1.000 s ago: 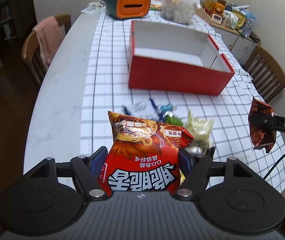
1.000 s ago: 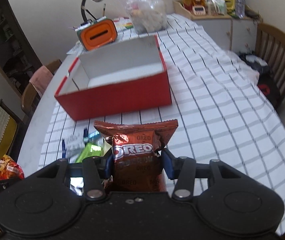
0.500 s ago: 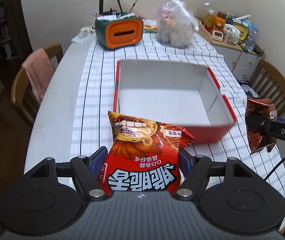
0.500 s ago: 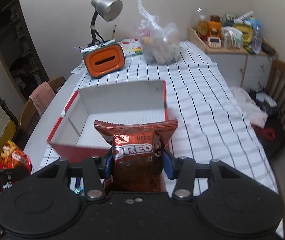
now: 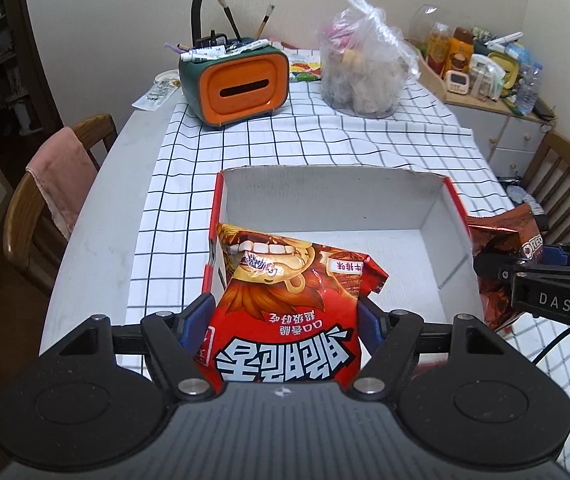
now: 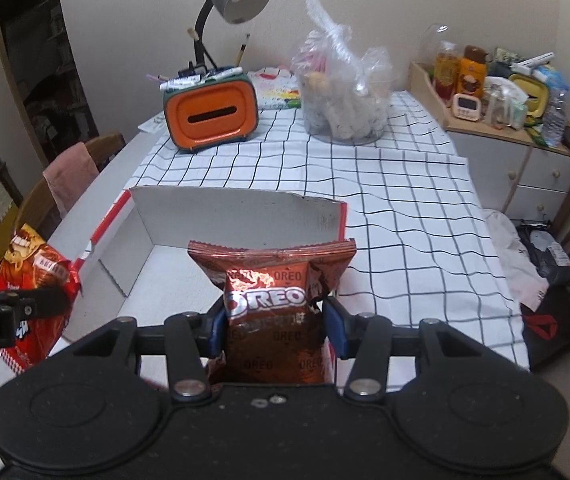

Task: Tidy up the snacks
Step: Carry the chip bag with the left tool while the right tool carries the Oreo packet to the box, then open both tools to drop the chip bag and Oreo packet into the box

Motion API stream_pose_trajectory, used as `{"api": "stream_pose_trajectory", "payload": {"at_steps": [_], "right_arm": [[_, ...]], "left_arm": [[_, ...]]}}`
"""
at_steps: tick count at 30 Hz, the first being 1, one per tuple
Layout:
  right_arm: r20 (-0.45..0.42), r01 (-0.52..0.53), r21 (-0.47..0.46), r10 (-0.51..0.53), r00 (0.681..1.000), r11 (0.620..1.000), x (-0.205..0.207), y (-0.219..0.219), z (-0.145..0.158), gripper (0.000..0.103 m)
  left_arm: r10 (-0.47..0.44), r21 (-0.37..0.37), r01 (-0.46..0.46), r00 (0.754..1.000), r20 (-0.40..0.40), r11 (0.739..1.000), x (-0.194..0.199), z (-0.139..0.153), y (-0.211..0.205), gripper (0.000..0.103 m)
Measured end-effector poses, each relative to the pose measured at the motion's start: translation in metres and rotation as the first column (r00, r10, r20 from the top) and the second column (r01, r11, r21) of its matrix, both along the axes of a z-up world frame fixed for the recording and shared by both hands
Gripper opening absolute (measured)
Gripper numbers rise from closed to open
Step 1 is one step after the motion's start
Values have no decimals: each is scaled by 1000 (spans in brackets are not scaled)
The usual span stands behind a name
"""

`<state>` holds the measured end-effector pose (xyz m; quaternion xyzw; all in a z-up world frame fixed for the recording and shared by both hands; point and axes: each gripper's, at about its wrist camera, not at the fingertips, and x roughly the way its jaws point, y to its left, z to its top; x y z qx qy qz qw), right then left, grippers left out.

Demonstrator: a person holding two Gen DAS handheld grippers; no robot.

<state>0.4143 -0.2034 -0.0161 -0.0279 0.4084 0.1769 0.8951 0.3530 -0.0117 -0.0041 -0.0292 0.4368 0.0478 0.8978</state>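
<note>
Both grippers had carried their packets forward from above the loose snacks on the checked cloth (image 5: 325, 148) to the red box (image 5: 455, 216), which a second earlier lay well ahead. The left gripper (image 5: 281, 320) stayed clamped on the red snack bag (image 5: 289, 300), now held over the box's near left corner. The right gripper (image 6: 275, 326), jaws narrow, kept pinching the Oreo packet (image 6: 273, 300) above the box's right side.

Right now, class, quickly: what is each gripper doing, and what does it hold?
Left gripper: closed on the red snack bag.
Right gripper: closed on the Oreo packet.
</note>
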Motion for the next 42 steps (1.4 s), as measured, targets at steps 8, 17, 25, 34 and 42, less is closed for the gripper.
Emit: {"api": "stream_pose_trajectory", "payload": {"at_steps": [8,17,25,34,42], "right_arm": [[-55,-77,-54,74,996,996,35,25,-31,48],[-134,-142,-97,129,983,985,59,48,-66,48],[-139,-195,-141,176,975,971,65,58,-78,48],[-147,-217,-128,198,969,968,66,56,-80,48],[-144,-211,-86,198,970,974,57,51,-69,48]], "left_arm": [[30,25,-29,998,-57,999,43,-25,2,73],[8,76,2,992,-129,997,73,-56,-9,73],[7,111,15,981,-194,994,82,-79,-14,73],[16,119,9,978,-210,993,78,-85,-11,72],[16,101,1,986,-165,995,63,-70,-6,73]]}}
